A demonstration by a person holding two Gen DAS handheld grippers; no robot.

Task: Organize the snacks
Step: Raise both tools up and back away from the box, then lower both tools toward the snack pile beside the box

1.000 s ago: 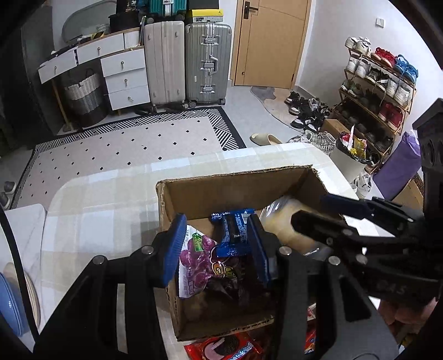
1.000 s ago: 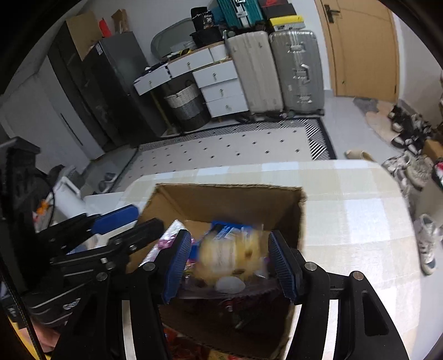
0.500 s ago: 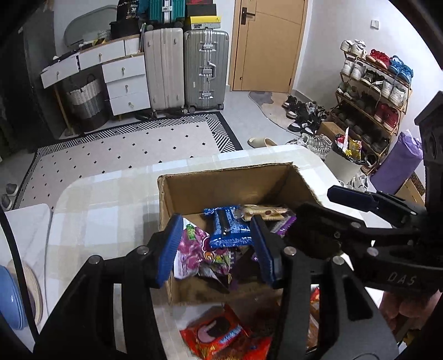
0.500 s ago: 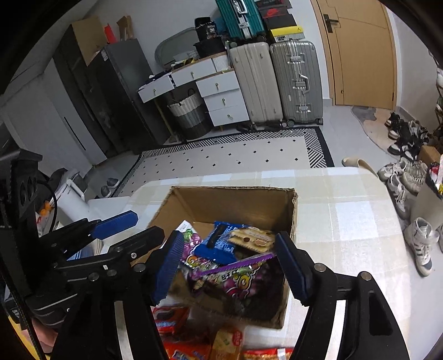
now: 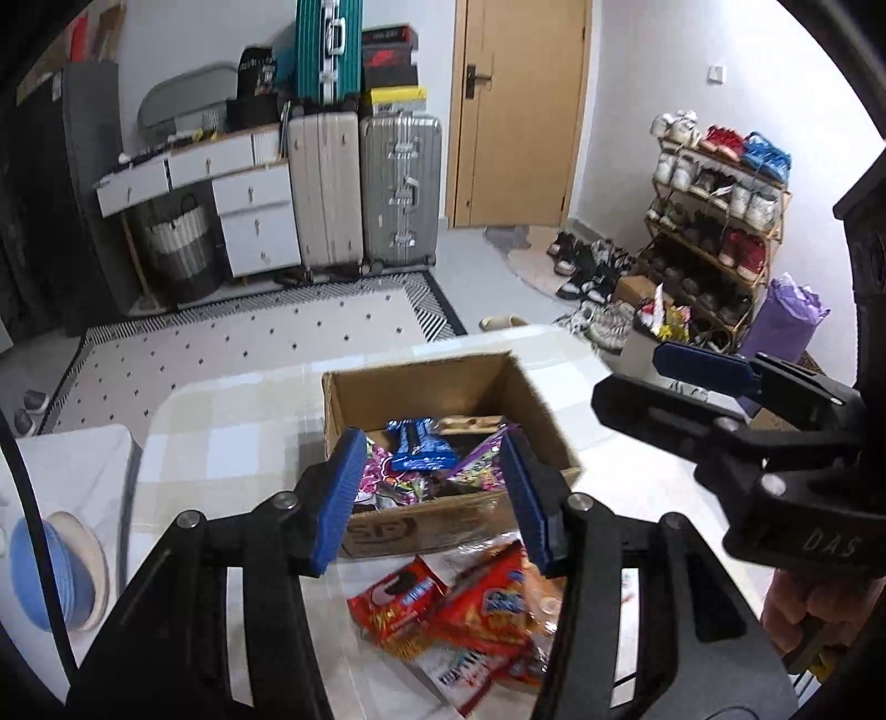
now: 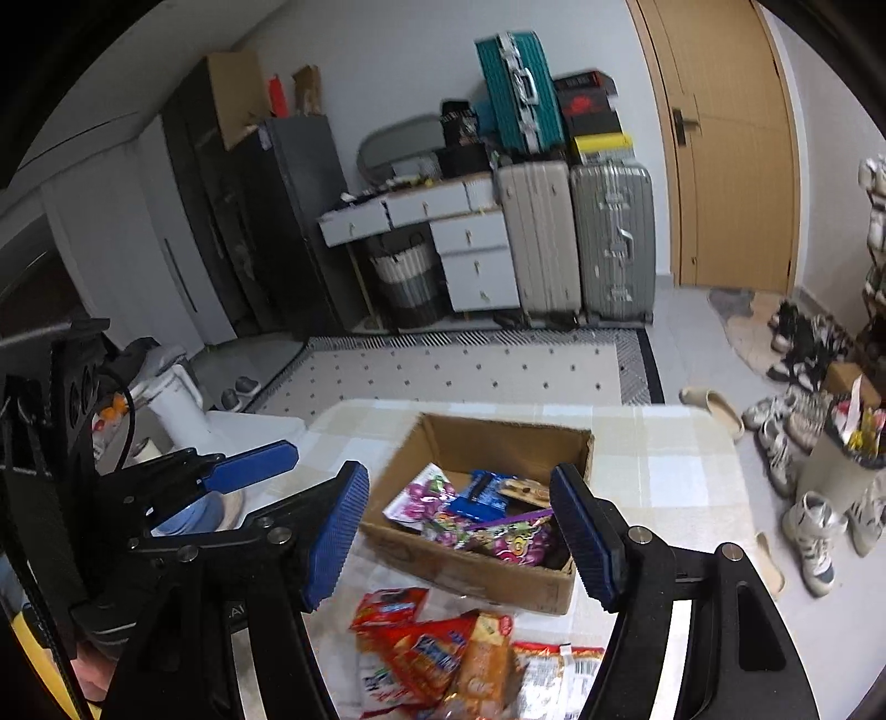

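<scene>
While both tongs (image 5: 432, 493) (image 6: 459, 531) gape empty, only the right view shows the kettle (image 6: 177, 399).

- Two upright suitcases (image 5: 365, 188) stand against the white wall beside a wooden door (image 5: 518, 111).
- A patterned rug (image 6: 459, 368) covers the grey floor.
- A shoe rack (image 5: 714, 221) lines the right wall.

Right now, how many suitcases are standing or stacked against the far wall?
3: a beige suitcase and a silver suitcase upright side by side on the floor, and a teal suitcase stacked above them. Others may be hidden.
</scene>
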